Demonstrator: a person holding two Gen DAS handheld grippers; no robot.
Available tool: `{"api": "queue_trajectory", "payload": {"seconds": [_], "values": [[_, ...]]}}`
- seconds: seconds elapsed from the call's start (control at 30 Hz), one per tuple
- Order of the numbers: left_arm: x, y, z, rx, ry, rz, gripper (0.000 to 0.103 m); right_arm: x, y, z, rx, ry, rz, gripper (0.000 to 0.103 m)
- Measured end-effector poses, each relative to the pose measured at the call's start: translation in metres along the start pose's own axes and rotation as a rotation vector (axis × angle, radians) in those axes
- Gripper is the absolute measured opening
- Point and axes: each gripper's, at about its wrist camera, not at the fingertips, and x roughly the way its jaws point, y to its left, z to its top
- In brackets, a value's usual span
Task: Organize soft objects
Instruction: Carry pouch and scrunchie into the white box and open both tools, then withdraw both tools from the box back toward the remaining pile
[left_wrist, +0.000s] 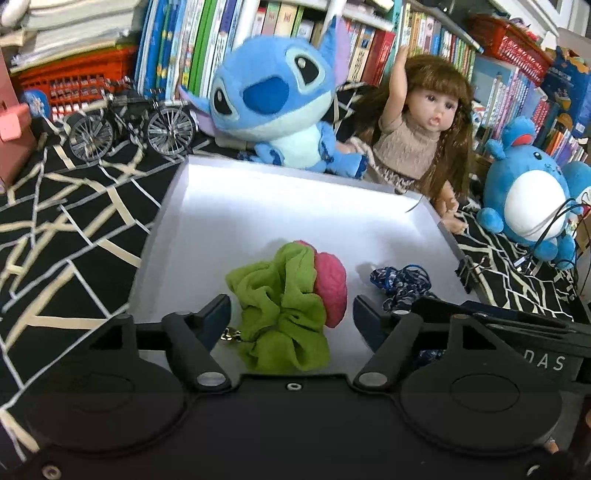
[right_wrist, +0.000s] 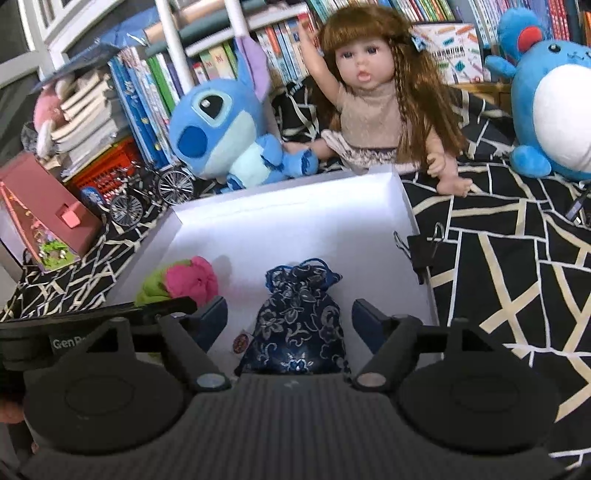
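Evidently both soft items have just been set down inside the white box (left_wrist: 207, 221), which sits on the black bedspread with cream lines (left_wrist: 66, 229).

At the left, the left gripper (left_wrist: 291, 314) stands wide, its pads clear of the green-and-pink fabric strawberry (left_wrist: 291, 295) lying between them near the box's near edge, left of the middle.

To its right, the right gripper (right_wrist: 290, 319) is likewise spread, with the navy floral drawstring pouch (right_wrist: 299, 325) lying between its fingers but not pinched, near the same edge and just beside the strawberry. A black binder clip (right_wrist: 421, 247) grips the box's right wall.

The placing step looks finished. Next, I judge, both grippers should back straight out without dragging the fabric, then go for whatever soft thing is left. The blue Stitch plush (left_wrist: 273, 103) beyond the far edge is a likely candidate, though bulky for one claw.
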Motion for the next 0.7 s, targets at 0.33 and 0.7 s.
{"api": "queue_trajectory", "payload": {"seconds": [0.33, 0.7], "values": [[-0.069, 0.002, -0.018, 0.030, -0.121, -0.048, 0.092, -0.059, 0.015, -0.017, -0.138, -0.127, 0.022, 0.095], [-0.127, 0.019, -0.071, 0.051, -0.227, -0.006, 0.097, -0.108, 0.013, -0.066, -0.205, -0.241, -0.004, 0.103]]}}
